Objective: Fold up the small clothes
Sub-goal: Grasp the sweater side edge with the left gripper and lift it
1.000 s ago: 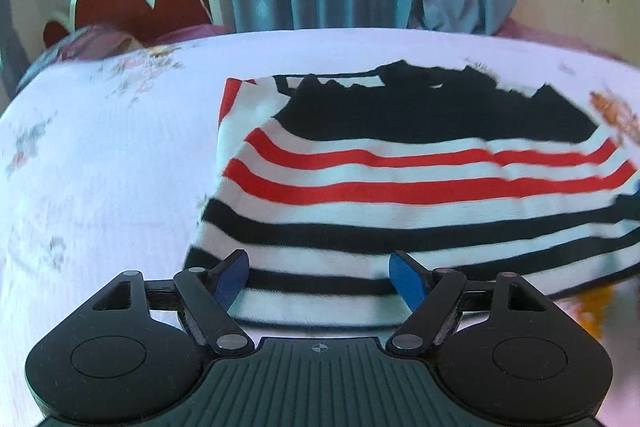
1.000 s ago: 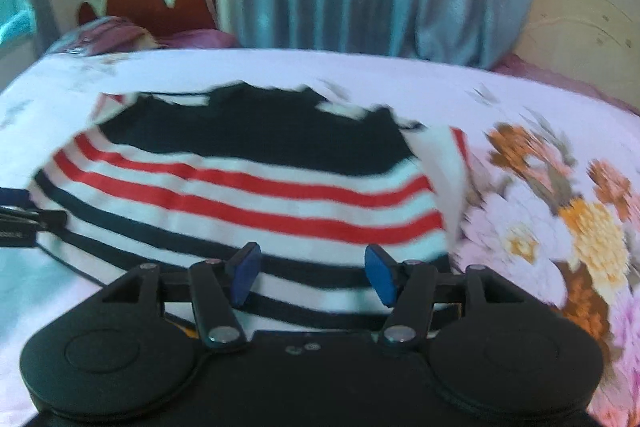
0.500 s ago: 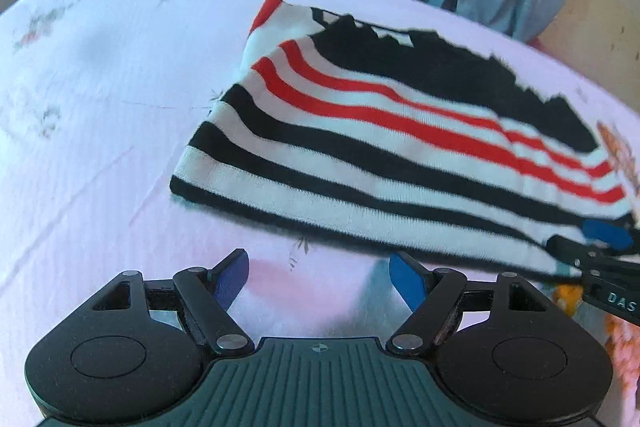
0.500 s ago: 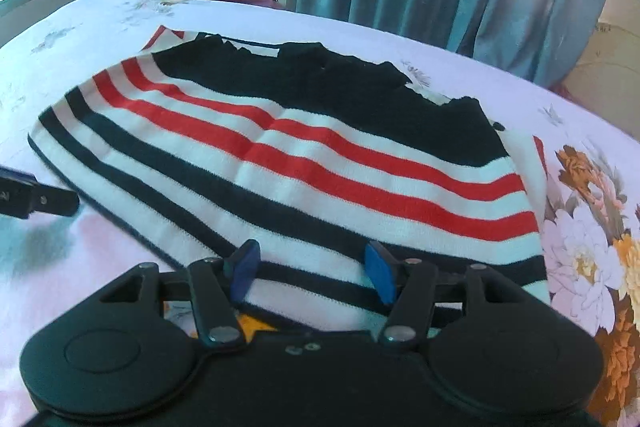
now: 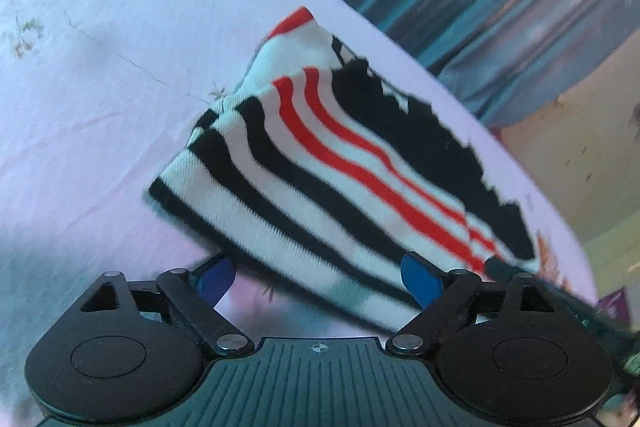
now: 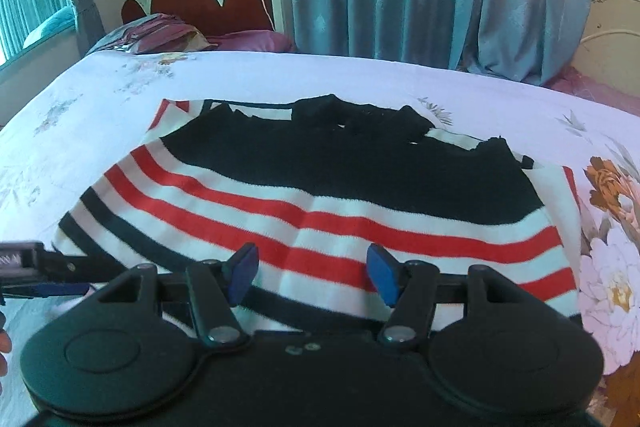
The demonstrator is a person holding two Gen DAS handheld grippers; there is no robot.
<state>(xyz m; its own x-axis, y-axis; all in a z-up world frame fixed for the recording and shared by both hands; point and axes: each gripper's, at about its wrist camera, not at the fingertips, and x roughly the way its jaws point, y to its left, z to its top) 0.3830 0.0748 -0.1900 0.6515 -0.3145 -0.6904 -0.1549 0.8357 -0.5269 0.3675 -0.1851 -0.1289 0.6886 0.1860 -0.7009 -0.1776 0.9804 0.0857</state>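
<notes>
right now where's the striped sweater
The striped sweater lies flat on the floral bedsheet, just ahead of the right gripper, short of the red headboard.

The left gripper tilts downward, jaws opening; the right gripper stands half-parted.

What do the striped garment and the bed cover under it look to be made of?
Striped garment: seemingly a soft knit, matte; fine ribbed texture shows in the white bands, and it drapes limply.
Bed cover: looks like thin woven cloth, matte, printed with flowers; shallow creases show in the left wrist view. The exact fibre of either cannot be told.
</notes>
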